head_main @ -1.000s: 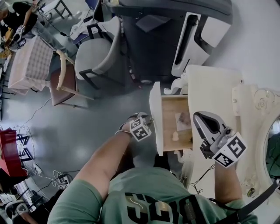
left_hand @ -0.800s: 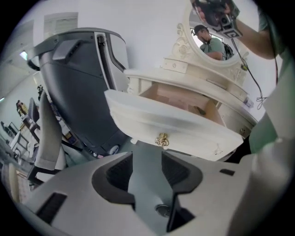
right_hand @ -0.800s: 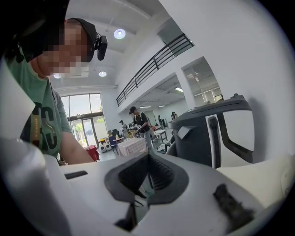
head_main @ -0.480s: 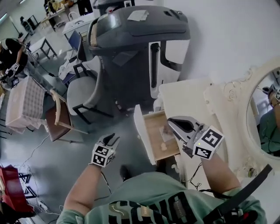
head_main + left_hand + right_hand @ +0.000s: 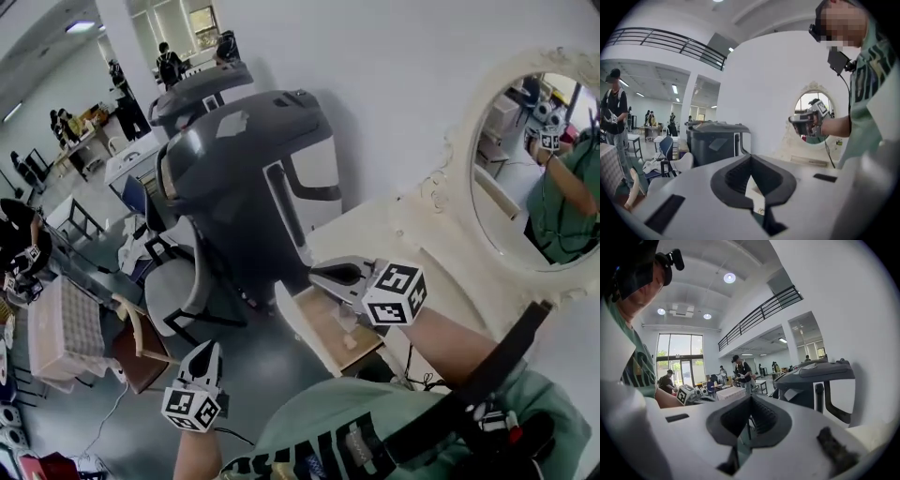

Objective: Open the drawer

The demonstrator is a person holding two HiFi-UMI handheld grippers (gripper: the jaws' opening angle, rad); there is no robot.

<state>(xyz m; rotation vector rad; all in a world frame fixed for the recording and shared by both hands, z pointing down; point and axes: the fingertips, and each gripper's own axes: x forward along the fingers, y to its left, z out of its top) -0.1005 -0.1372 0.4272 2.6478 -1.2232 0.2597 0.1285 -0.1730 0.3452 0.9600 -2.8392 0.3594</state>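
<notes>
The drawer (image 5: 330,326) of the cream vanity table (image 5: 370,228) stands pulled out, its pale wood inside showing behind a white front panel (image 5: 296,328). My left gripper (image 5: 208,352) hangs well left of the drawer over the floor, touching nothing. Its jaws have just been closing and now meet, with nothing between them (image 5: 751,157). My right gripper (image 5: 321,275) hovers above the drawer's far end, jaws together and empty (image 5: 750,398). Each gripper shows in the other's view: right gripper (image 5: 805,120), left gripper (image 5: 687,393).
A large dark grey machine (image 5: 246,178) stands beside the vanity, with a grey chair (image 5: 176,281) and a wooden chair (image 5: 141,349) to its left. An oval mirror (image 5: 532,169) rises at the vanity's back. People stand far off in the hall (image 5: 740,373).
My left gripper has left the drawer front, moved left and up, and its jaws have shut. The right gripper has risen. The head view has tilted upward. The drawer stays open.
</notes>
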